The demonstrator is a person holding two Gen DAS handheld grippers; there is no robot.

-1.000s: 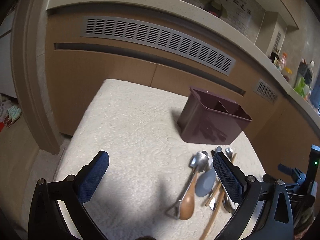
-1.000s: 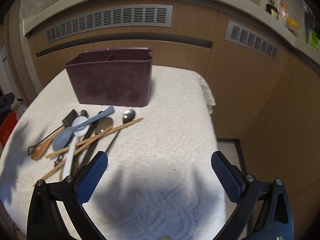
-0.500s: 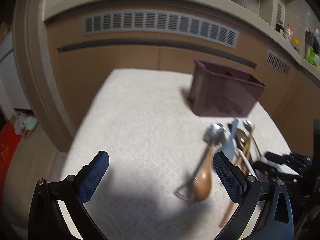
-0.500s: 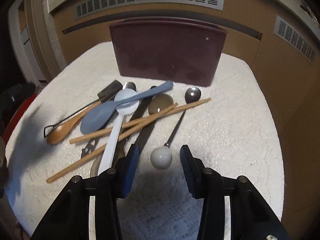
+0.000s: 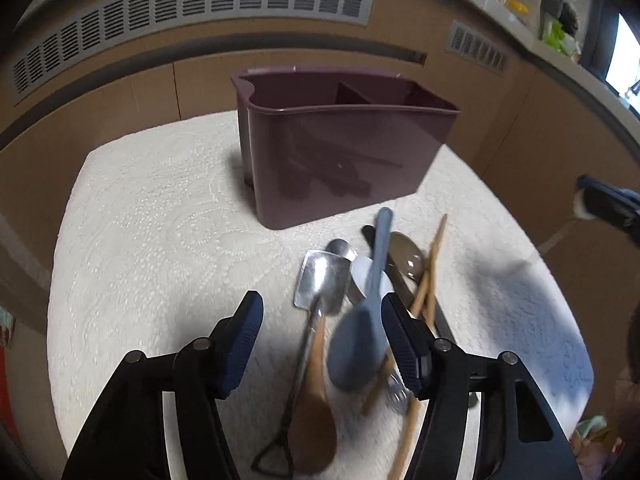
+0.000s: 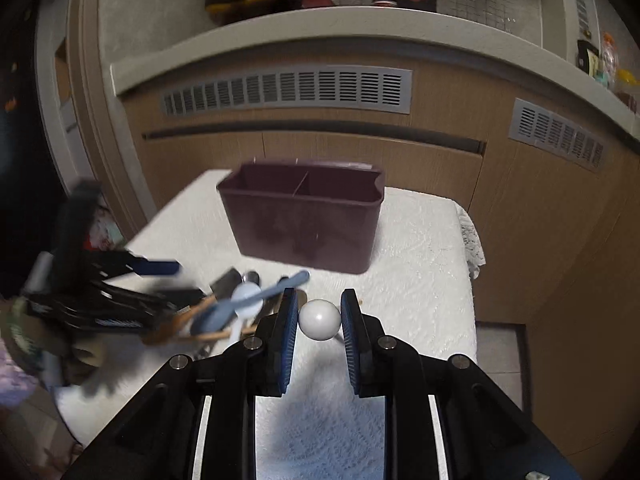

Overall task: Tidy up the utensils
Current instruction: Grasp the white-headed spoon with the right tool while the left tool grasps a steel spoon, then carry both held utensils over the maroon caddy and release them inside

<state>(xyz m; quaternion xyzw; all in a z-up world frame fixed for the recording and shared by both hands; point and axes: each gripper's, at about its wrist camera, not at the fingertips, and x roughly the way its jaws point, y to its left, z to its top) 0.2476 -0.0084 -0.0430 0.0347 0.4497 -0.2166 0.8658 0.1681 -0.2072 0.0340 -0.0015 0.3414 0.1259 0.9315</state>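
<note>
Pinching the ball-end (image 6: 319, 319) in my right claw (image 6: 319, 322), risking it popping out; left claw (image 5: 322, 338) half-closing round the blue spoon (image 5: 360, 344), not yet gripping

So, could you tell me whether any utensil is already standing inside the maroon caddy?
No: in the right wrist view both compartments of the caddy look bare, with the utensils lying outside.

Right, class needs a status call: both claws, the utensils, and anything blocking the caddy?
Right claw shut on white-ball spoon, lifted. Left claw closing over blue spoon, not gripping. Caddy empty, path clear.
</note>
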